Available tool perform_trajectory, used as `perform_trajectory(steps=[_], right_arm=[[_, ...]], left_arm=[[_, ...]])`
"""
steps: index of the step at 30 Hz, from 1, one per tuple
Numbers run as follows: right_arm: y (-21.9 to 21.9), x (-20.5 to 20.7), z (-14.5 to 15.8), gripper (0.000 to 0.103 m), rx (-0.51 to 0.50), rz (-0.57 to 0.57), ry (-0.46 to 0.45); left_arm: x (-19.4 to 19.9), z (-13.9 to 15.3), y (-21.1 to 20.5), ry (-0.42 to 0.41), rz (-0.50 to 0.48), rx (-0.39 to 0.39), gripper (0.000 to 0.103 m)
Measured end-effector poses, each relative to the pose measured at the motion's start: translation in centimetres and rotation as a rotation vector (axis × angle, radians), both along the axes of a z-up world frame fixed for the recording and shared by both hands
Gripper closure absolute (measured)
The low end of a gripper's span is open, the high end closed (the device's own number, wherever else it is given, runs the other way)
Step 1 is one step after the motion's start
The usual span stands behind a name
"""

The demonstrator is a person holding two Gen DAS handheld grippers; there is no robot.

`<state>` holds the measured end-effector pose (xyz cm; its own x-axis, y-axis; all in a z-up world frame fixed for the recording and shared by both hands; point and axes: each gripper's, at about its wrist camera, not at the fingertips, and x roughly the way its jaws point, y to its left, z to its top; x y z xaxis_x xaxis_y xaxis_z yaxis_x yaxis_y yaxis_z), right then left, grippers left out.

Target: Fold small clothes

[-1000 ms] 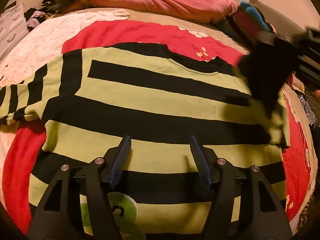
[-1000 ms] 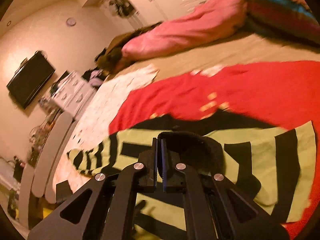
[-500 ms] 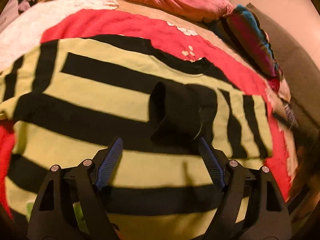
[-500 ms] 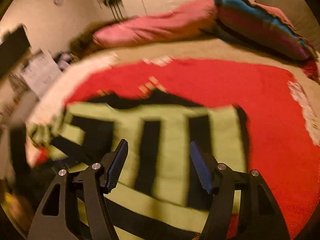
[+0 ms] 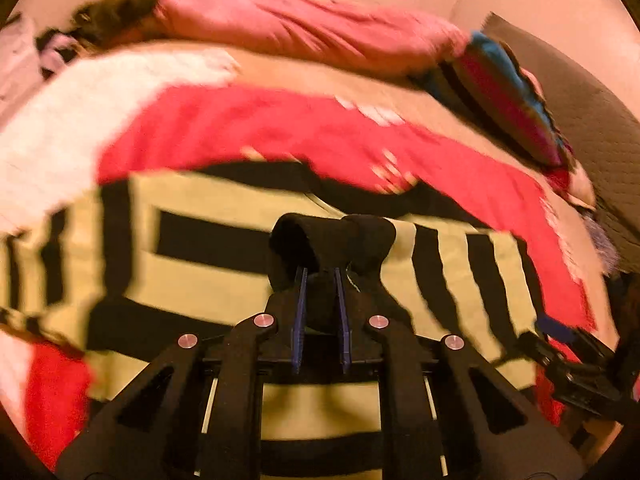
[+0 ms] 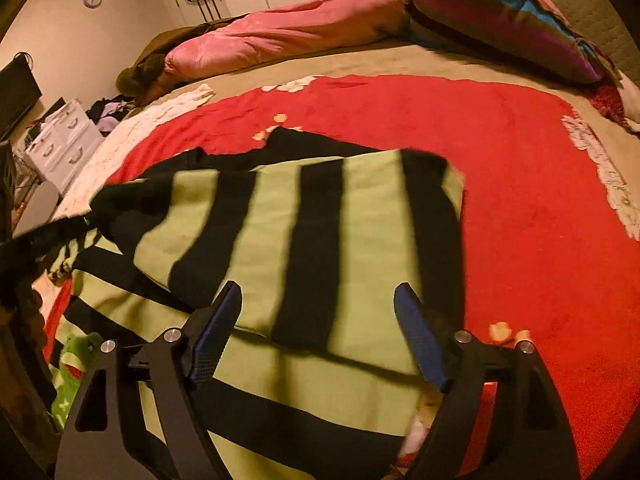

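A: Item one, left gripper (image 5: 320, 280)?
B: Jaws have just been closing; the blue pads (image 5: 299, 300) now pinch a bunched black cuff (image 5: 332, 236), which rises in a hump just past the fingertips.

A: Item two, right gripper (image 6: 318, 304)?
B: Jaws have just been opening and now stand wide, nothing between them. The fingers (image 6: 416, 336) hover over cloth, not touching it as far as can be seen.

A: The garment?
B: A green-and-black striped sweater (image 6: 280, 240), spread flat. Under and between the right fingers lies its folded-over sleeve, stripes running away from the fingertips. Its body runs beneath the left fingers and out to both sides.

A: Beyond the fingertips?
B: A red blanket (image 6: 520, 200) under the sweater, reaching past it and to the right of the right fingers. Farther on, a pink quilt (image 6: 288, 36) and a striped pillow (image 6: 500, 16) at the far edge of the bed.

A: Left of the right fingers?
B: A green frog print (image 6: 76, 360) near the hem; far off, white drawers (image 6: 64, 136).
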<state>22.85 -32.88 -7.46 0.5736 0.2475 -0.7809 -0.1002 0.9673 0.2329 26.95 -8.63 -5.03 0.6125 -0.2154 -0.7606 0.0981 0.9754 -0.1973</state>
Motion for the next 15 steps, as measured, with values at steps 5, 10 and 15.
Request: perform_trajectory(steps=[5,10,15], right_arm=[[2.6,0.6,-0.3,0.024,0.001,0.057,0.013],[4.4,1.4,-0.9,0.023,-0.035,0.078,0.027],[4.0,2.3,-2.2,0.023,-0.076,0.032,0.075]], left_arm=[[0.4,-0.2,4.1,-0.010,0.119,0.054,0.096],[1.2,-3.1,5.9,0.063,0.141,0.079,0.088],[0.2,-3.6,6.5,0.059,0.160,0.079,0.081]])
